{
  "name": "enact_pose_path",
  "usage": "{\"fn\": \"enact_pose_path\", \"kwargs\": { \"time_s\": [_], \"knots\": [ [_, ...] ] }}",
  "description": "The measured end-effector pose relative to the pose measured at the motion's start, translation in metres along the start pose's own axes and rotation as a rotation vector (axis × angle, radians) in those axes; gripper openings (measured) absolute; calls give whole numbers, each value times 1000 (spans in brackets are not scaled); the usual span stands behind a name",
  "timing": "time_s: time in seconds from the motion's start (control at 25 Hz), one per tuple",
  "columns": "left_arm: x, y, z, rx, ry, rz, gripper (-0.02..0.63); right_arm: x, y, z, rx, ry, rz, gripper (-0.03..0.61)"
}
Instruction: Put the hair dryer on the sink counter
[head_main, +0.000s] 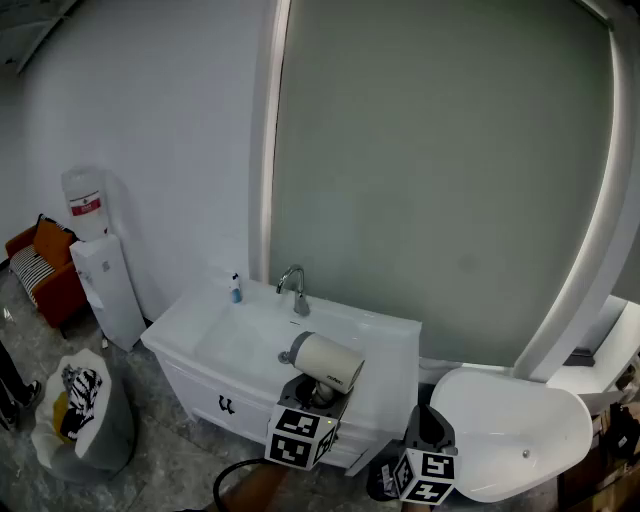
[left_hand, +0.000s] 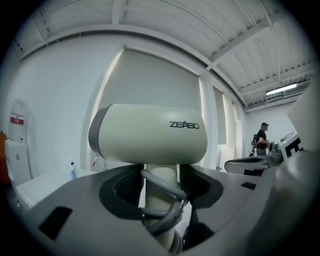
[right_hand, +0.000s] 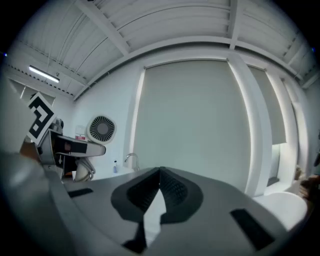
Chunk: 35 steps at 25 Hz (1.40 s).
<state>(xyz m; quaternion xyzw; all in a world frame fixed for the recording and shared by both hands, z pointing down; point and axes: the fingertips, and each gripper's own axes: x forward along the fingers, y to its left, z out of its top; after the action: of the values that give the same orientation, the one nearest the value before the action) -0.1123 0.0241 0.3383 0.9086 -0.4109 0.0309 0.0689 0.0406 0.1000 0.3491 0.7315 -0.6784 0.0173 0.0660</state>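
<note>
A cream hair dryer (head_main: 328, 361) with a grey rear cap is held upright above the front of the white sink counter (head_main: 395, 345). My left gripper (head_main: 318, 398) is shut on its handle, where the grey cord is wound. In the left gripper view the dryer (left_hand: 150, 135) fills the middle, and the handle sits squeezed between the two dark pads (left_hand: 127, 186). My right gripper (head_main: 432, 428) hangs low to the right of the counter, shut with nothing in it; its jaws meet at the tips (right_hand: 160, 176). From the right gripper view the dryer's vented rear (right_hand: 102, 129) shows at left.
A basin with a chrome faucet (head_main: 294, 286) and a small blue bottle (head_main: 235, 290) lie on the counter's left half. A white bathtub (head_main: 510, 425) stands at right. A water dispenser (head_main: 100, 270), an orange chair (head_main: 45, 270) and a beanbag (head_main: 85, 415) are at left. A person (left_hand: 261, 138) stands far off.
</note>
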Motion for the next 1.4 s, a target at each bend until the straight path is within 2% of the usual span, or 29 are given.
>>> {"fn": "enact_pose_path", "kwargs": {
  "time_s": [0.28,0.68,1.4],
  "knots": [
    [1,-1,-5,-21,17,2,229,0,-1,0,-20,2,7,20],
    [0,-5,-6,-9,16,7,229,0,-4,-2,-4,-16,20,21],
    [19,-72,-14,-3,21,48,227,-17,-63,-19,11,-14,84,21]
  ]
}}
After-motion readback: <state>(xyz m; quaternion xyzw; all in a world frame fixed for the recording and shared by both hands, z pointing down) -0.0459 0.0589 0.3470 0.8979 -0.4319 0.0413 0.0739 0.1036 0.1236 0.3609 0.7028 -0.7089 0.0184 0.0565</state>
